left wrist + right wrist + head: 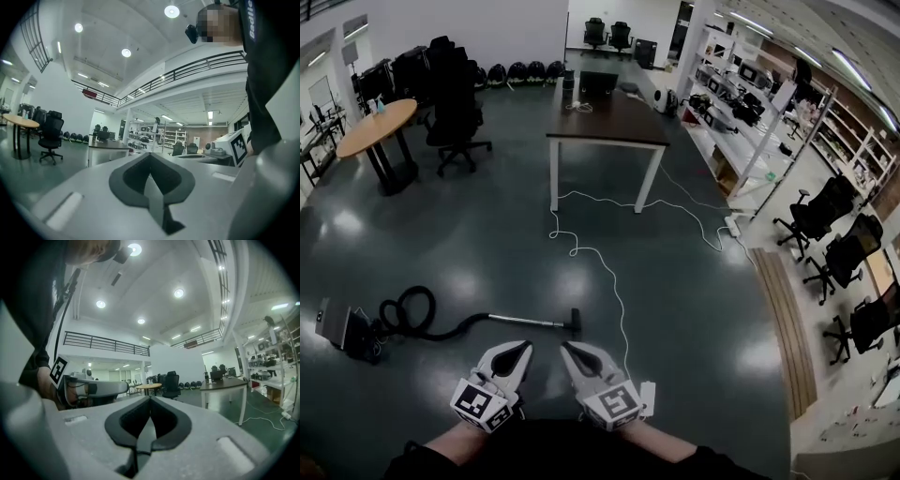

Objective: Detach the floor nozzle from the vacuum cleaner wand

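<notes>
The vacuum cleaner lies on the dark floor in the head view: its body [342, 328] at the left, a coiled black hose [408, 311], a metal wand [525, 321] and the small black floor nozzle [575, 323] at the wand's right end. My left gripper [525, 347] and right gripper [566, 347] are held side by side just below the wand and nozzle, well above the floor. Both are shut with nothing in them. The vacuum does not appear in either gripper view: the left gripper [150, 155] and the right gripper [150, 400] look level across the room.
A white cable [605, 267] snakes from the brown table [609, 117] past the nozzle. A round table [380, 127] and black office chairs [455, 122] stand at the back left. Shelves [750, 103] and more chairs [834, 253] line the right side.
</notes>
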